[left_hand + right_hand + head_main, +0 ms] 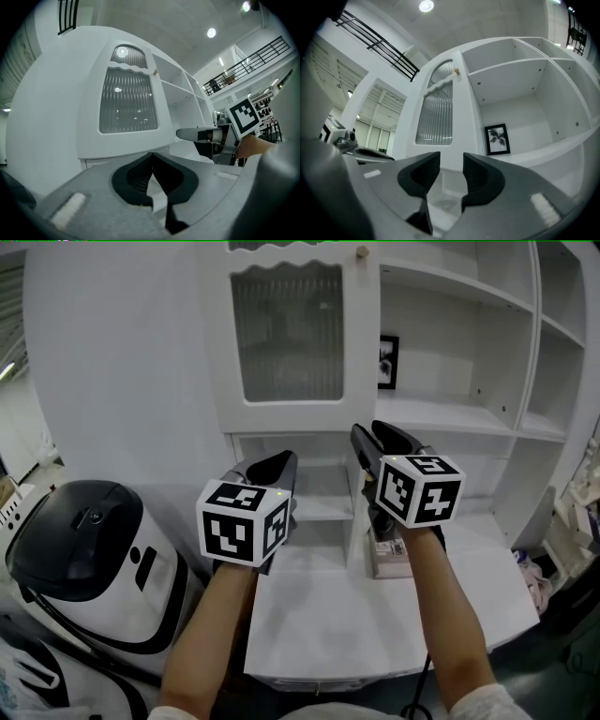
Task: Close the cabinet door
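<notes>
Notably, the white cabinet door (pixel 292 415) frames ribbed glass (pixel 289 334), scallop-edged above.

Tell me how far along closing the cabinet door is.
Done: nothing yet; the cabinet door looks swung out, the shelves and framed picture uncovered. In hand: both grippers hover short of it, left gripper jaws together, right gripper jaws apart, empty. Left: push the door shut.
</notes>
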Demonstrator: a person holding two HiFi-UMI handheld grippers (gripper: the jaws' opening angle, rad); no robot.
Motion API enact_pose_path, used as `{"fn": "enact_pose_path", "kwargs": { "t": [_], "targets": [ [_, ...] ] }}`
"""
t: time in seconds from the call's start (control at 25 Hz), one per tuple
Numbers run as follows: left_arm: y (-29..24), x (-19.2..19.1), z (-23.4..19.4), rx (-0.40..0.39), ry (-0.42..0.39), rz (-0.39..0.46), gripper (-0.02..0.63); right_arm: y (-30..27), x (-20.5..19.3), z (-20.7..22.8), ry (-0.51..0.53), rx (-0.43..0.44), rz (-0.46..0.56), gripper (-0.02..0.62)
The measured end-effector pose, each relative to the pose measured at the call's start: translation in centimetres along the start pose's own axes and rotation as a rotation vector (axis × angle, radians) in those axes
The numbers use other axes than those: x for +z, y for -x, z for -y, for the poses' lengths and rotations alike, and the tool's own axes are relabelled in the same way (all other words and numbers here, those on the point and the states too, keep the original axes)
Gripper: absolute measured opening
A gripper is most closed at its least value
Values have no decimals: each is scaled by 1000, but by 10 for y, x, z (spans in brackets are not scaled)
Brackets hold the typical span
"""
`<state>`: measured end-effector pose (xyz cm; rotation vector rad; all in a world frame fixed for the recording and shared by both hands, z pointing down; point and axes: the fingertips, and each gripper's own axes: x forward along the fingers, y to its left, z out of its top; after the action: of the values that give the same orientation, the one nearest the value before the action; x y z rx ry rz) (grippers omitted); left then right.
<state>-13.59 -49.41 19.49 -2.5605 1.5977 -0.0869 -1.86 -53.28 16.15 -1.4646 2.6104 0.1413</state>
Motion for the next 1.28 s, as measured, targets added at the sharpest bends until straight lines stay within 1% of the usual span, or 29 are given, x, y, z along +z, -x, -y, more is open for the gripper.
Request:
{"fn": "enact_pose_path", "kwargs": {
  "t": [0.2,0.64,0.84,1.04,1.28],
  "targets": [
    [21,1,2,1,5,-5,2,17,-1,-21,6,11,-19,132],
    [65,0,8,8,22,-9,2,56,-2,-66,7,54,-41,72],
    [83,-4,10,15,21,-12,3,73,-5,-76,-8,57,-46,17],
    [95,-6,12,16,27,-12,3,84,-9,-84,-7,58,-61,5],
    [102,-6,18,12,30,-12,3,95,-10,-85,-4,51,-69,5]
  ]
}}
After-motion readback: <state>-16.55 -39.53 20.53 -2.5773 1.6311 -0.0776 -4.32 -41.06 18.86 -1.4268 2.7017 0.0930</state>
